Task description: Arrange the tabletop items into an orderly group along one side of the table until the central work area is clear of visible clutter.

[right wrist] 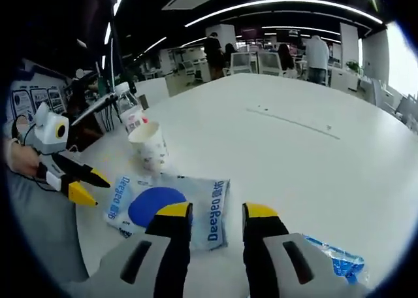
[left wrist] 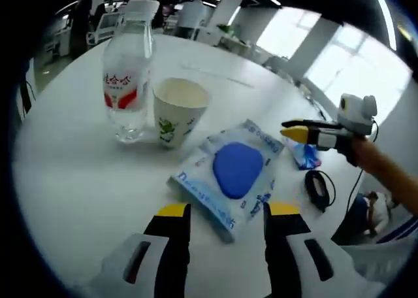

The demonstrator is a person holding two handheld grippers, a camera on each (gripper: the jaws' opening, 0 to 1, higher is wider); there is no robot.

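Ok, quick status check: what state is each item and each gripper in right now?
Water bottle: upright, capped, nearly empty.
Paper cup: upright, open-topped, beside the bottle.
Wipes pack: lying flat, blue lid shut.
Small blue packet: flat on the table.
Left gripper: open, holding nothing, at the wipes pack's near edge.
Right gripper: open, holding nothing.

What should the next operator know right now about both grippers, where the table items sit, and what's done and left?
Left gripper: open, empty, jaws just short of the blue-and-white packet.
Right gripper: open, empty, at the packet's other edge.
Water bottle and paper cup stand upright side by side, next to the packet.
A small blue wrapper lies apart, beside the right gripper, near the table edge.
Done: bottle, cup and packet look roughly grouped.
Left: probably bring the wrapper over to them and straighten the packet.
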